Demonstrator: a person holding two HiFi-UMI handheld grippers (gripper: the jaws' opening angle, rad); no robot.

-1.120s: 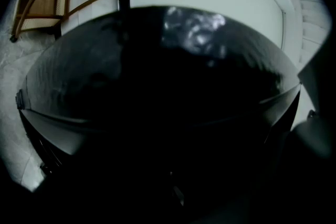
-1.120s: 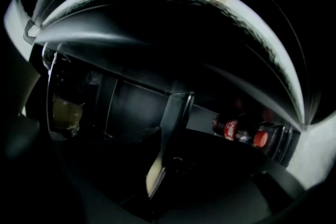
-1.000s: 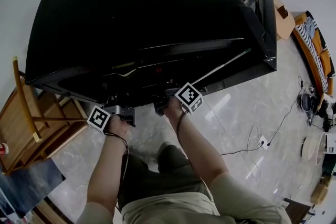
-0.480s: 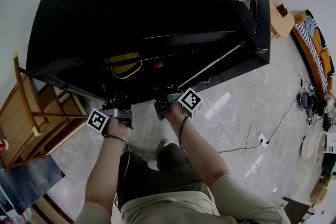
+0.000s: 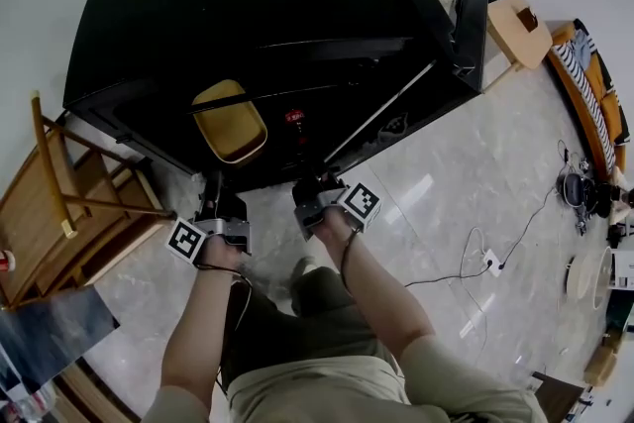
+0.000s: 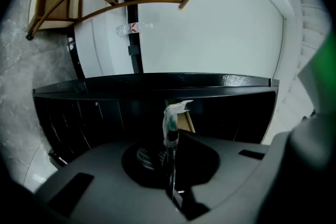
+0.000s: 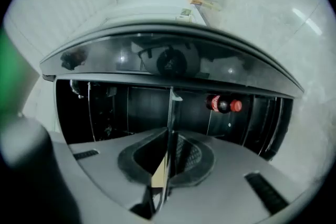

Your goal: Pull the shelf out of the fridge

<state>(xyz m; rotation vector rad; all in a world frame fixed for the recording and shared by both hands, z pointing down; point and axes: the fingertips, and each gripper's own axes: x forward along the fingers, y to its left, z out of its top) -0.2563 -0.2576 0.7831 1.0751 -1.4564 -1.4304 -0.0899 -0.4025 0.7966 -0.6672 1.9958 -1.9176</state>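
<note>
The black fridge (image 5: 258,5) stands in front of me with its door (image 5: 469,0) swung open at the right. The clear glass shelf (image 5: 381,112) slants out of the opening toward me. My left gripper (image 5: 220,210) is shut on its near edge; in the left gripper view the shelf edge (image 6: 170,115), wrapped in clear tape, runs between the jaws of the left gripper (image 6: 169,140). My right gripper (image 5: 317,201) is shut on the same edge, and the shelf (image 7: 170,107) shows as a thin upright line through the right gripper (image 7: 168,140).
A yellow container (image 5: 230,121) and a cola bottle (image 5: 294,118) (image 7: 223,105) lie inside the fridge. A wooden chair (image 5: 69,203) stands at the left. A wooden stool (image 5: 520,23) is beyond the door. A power strip with cable (image 5: 492,264) lies on the marble floor.
Both grippers have drawn back toward my body, bringing the shelf edge out of the fridge. The yellow container and the bottle have come into plain view.
</note>
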